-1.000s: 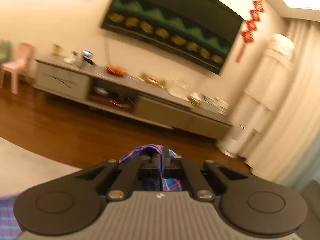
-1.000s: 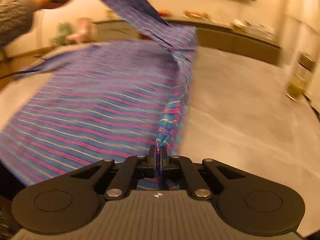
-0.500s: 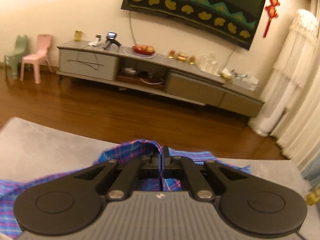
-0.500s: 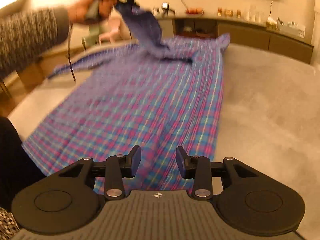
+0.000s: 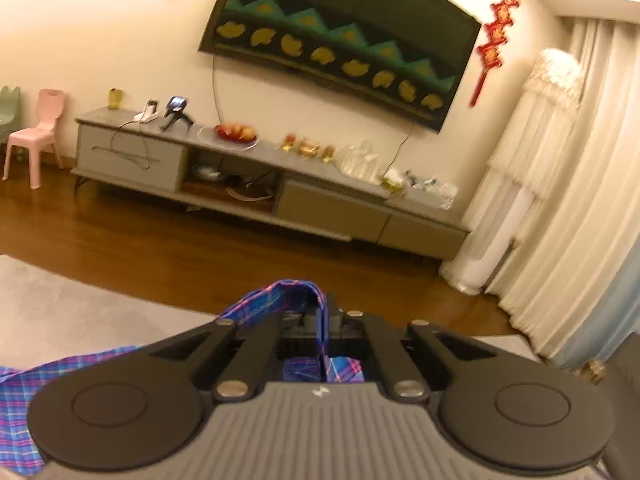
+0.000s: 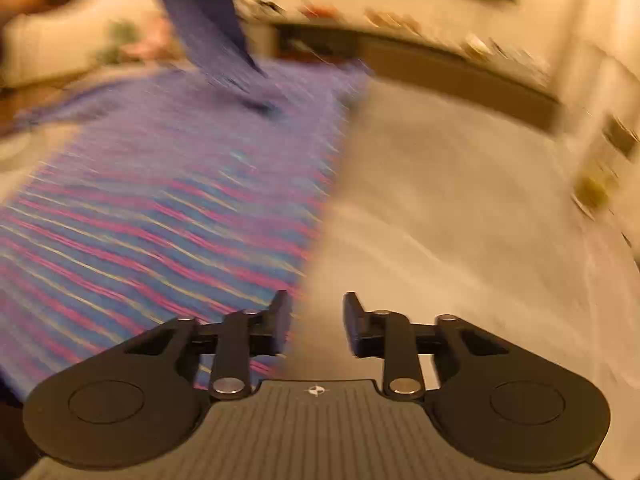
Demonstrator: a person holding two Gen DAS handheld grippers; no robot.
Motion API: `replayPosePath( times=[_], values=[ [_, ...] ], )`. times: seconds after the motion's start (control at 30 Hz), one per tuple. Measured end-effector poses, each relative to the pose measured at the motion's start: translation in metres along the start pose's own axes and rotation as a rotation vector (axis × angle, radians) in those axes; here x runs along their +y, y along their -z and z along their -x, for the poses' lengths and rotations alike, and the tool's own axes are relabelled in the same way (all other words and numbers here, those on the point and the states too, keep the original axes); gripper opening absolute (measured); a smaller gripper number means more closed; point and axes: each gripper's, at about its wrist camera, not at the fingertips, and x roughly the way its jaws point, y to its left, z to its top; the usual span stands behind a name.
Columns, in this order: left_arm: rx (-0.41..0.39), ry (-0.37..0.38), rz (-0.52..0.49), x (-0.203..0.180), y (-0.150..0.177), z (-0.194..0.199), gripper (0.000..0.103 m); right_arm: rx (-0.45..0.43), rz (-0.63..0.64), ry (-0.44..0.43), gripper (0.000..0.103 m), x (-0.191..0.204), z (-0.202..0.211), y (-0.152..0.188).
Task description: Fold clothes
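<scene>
A blue and pink plaid shirt [image 6: 160, 208] lies spread on a grey surface [image 6: 460, 216], blurred by motion in the right wrist view. My right gripper [image 6: 316, 320] is open and empty, low over the shirt's right edge. My left gripper [image 5: 324, 320] is shut on a fold of the plaid shirt [image 5: 280, 300] and holds it lifted; in the right wrist view that raised part [image 6: 200, 20] hangs at the top left from the person's hand. More of the shirt shows at the lower left of the left wrist view [image 5: 20, 400].
Beyond the grey surface [image 5: 60, 304] is wooden floor [image 5: 160, 248], a long grey TV cabinet [image 5: 260, 184] with small items on it, a wall-mounted screen [image 5: 340, 40], a pink chair [image 5: 36, 136] and white curtains [image 5: 560, 200].
My right gripper let go of the shirt's edge and opened, then shifted right over the edge. My left gripper stays shut on the fabric and has lifted and tilted.
</scene>
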Motion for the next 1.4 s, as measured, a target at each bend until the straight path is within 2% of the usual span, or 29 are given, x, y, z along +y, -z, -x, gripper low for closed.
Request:
replayPosePath(
  times=[0.03, 0.07, 0.13, 0.2, 0.3, 0.33, 0.37, 0.53, 0.6, 0.63, 0.67, 0.73, 0.8, 0.87, 0.9, 1.0, 1.03, 1.07, 1.13, 1.23, 1.3, 1.33, 1.37, 1.4],
  values=[
    [0.016, -0.021, 0.0, 0.001, 0.0, -0.004, 0.001, -0.017, 0.031, -0.075, 0.061, 0.017, 0.01, -0.002],
    [0.028, -0.03, 0.004, 0.003, 0.001, -0.008, 0.001, -0.001, 0.081, -0.146, 0.068, 0.037, 0.015, 0.002],
    [0.048, -0.044, 0.007, 0.006, 0.003, -0.012, 0.001, 0.052, 0.173, -0.263, 0.069, 0.075, 0.021, 0.016],
    [0.053, -0.04, 0.006, 0.006, 0.007, -0.013, 0.001, 0.082, 0.165, -0.266, 0.067, 0.081, 0.017, 0.033],
    [0.067, -0.045, 0.002, 0.007, 0.013, -0.015, 0.001, 0.112, 0.15, -0.257, 0.047, 0.083, 0.015, 0.051],
    [0.069, -0.05, 0.0, 0.007, 0.014, -0.015, 0.001, 0.114, 0.146, -0.23, 0.023, 0.078, 0.016, 0.049],
    [0.07, -0.053, -0.001, 0.007, 0.015, -0.014, 0.001, 0.116, 0.143, -0.202, 0.009, 0.074, 0.018, 0.048],
    [0.044, -0.052, -0.021, 0.006, 0.014, -0.002, 0.001, 0.1, 0.13, -0.12, 0.006, 0.041, 0.037, 0.046],
    [0.054, -0.052, -0.017, 0.006, 0.016, -0.004, 0.001, 0.091, 0.134, -0.154, 0.007, 0.046, 0.036, 0.047],
    [0.059, -0.052, -0.015, 0.006, 0.017, -0.005, 0.001, 0.083, 0.14, -0.189, 0.016, 0.054, 0.034, 0.047],
    [0.068, -0.052, -0.012, 0.005, 0.02, -0.007, 0.001, 0.076, 0.145, -0.225, 0.038, 0.062, 0.033, 0.047],
    [0.086, -0.05, -0.013, 0.003, 0.025, -0.01, 0.001, 0.06, 0.156, -0.298, 0.059, 0.078, 0.03, 0.046],
    [0.094, -0.051, -0.026, 0.0, 0.029, -0.01, 0.001, 0.084, 0.169, -0.325, 0.059, 0.085, 0.021, 0.049],
    [0.096, -0.048, -0.03, -0.001, 0.033, -0.008, 0.001, 0.09, 0.181, -0.299, 0.059, 0.087, 0.016, 0.054],
    [0.096, -0.047, -0.031, -0.001, 0.034, -0.007, 0.001, 0.08, 0.189, -0.281, 0.057, 0.086, 0.016, 0.056],
    [0.097, -0.047, -0.026, 0.001, 0.035, -0.006, 0.001, 0.091, 0.175, -0.246, 0.04, 0.077, 0.019, 0.052],
    [0.098, -0.047, -0.023, 0.002, 0.036, -0.006, 0.001, 0.095, 0.186, -0.223, 0.024, 0.077, 0.021, 0.052],
    [0.097, -0.048, -0.022, 0.003, 0.037, -0.006, 0.001, 0.097, 0.195, -0.195, 0.013, 0.082, 0.022, 0.051],
    [0.098, -0.044, -0.016, 0.004, 0.038, -0.006, 0.001, 0.088, 0.183, -0.167, 0.009, 0.076, 0.026, 0.052],
    [0.101, -0.042, -0.012, 0.003, 0.04, -0.007, 0.001, 0.079, 0.189, -0.169, 0.009, 0.073, 0.031, 0.052],
    [0.105, -0.049, -0.002, 0.002, 0.041, -0.009, 0.001, 0.066, 0.186, -0.217, 0.028, 0.079, 0.033, 0.051],
    [0.108, -0.047, 0.002, 0.001, 0.043, -0.01, 0.001, 0.058, 0.188, -0.243, 0.055, 0.083, 0.034, 0.051],
    [0.111, -0.045, 0.003, 0.001, 0.044, -0.01, 0.001, 0.05, 0.199, -0.257, 0.066, 0.087, 0.034, 0.05],
    [0.113, -0.047, 0.001, 0.001, 0.045, -0.01, 0.001, 0.056, 0.212, -0.263, 0.067, 0.09, 0.031, 0.051]
  ],
)
